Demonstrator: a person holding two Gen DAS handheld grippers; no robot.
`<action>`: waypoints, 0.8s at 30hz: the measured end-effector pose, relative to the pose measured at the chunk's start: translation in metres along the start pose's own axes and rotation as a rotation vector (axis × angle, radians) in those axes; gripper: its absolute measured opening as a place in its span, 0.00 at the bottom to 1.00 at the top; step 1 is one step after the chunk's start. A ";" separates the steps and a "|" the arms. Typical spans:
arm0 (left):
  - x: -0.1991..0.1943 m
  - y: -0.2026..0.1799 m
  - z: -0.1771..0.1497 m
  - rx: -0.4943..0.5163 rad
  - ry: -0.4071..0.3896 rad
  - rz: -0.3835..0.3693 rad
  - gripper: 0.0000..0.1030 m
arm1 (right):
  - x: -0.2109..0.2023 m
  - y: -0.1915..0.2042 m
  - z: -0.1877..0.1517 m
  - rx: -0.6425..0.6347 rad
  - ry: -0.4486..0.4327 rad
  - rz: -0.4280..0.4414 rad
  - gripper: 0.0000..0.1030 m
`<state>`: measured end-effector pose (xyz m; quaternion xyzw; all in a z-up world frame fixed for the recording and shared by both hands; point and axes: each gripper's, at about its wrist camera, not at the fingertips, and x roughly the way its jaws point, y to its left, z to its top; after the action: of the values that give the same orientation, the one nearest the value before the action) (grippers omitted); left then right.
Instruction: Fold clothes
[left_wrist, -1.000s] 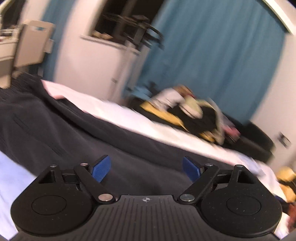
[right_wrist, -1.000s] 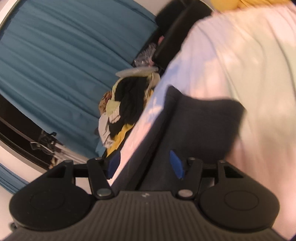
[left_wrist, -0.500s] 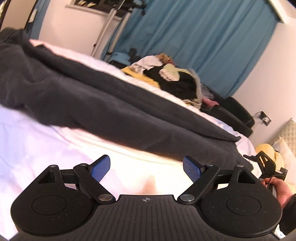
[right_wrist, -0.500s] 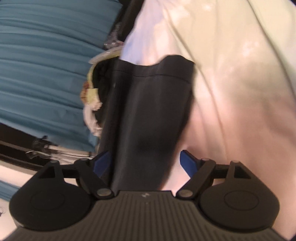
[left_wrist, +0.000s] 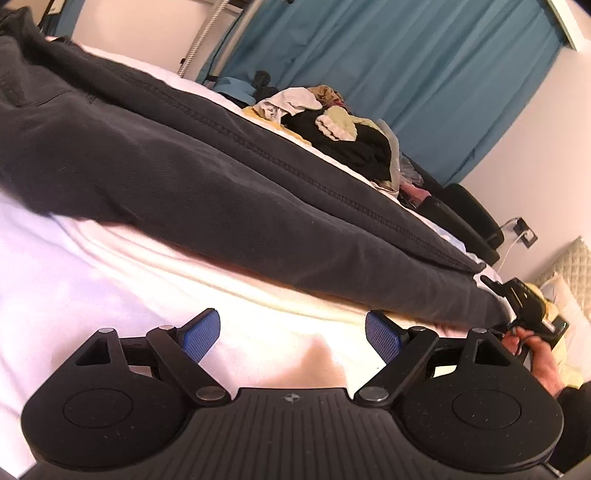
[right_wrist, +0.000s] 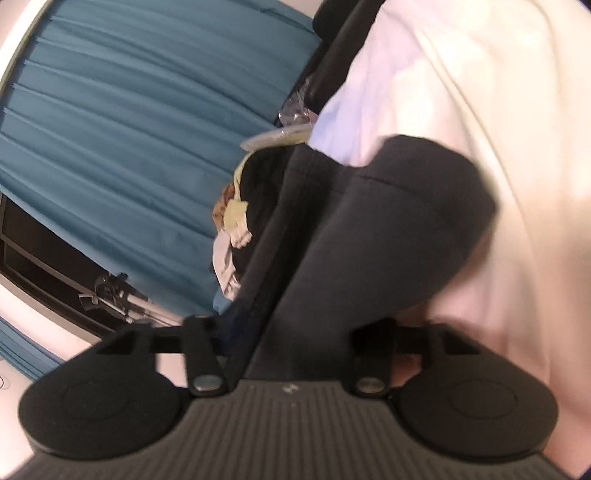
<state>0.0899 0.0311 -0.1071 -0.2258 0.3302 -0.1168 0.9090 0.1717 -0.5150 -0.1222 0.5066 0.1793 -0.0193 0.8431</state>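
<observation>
Now the dark grey trousers (left_wrist: 229, 184) lie stretched long across the white bed sheet (left_wrist: 74, 280), waist end off to my left and the leg ends running toward my right, two layers of leg stacked with the stitched side seam on top. A second ago my left tool (left_wrist: 291, 334) was right over the dark cloth; half a second ago it was already back over bare sheet, and it sits there now, lower and a little nearer, its blue pads spread wide with nothing between them, just short of the near edge of the trousers. On the other side, the right tool (right_wrist: 295, 332) had its pads apart around the leg end half a second ago; now the dark fabric (right_wrist: 369, 236) fills the space between its fingers and hides both pads, and the picture is blurred, so I cannot tell whether it has pinched the cloth or merely straddles it. From the left view I can see that tool at the hem with the hand (left_wrist: 532, 354) behind it. I read this as the right side taking the hem while the left is free. Beyond the bed, a pile of mixed clothes (left_wrist: 332, 125) sits before the teal curtain (left_wrist: 424, 74).
</observation>
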 end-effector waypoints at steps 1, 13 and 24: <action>0.000 0.000 0.000 0.006 -0.005 -0.006 0.85 | 0.000 0.000 0.000 0.007 0.003 -0.037 0.27; -0.004 -0.043 -0.016 0.238 0.005 -0.007 0.85 | -0.014 0.009 -0.011 0.112 0.029 -0.257 0.18; 0.099 -0.144 0.047 0.475 0.034 0.075 0.85 | -0.002 0.000 -0.022 -0.054 0.003 -0.269 0.21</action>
<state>0.1863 -0.1144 -0.0593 0.0088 0.3170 -0.1609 0.9346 0.1635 -0.4961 -0.1312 0.4553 0.2471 -0.1266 0.8459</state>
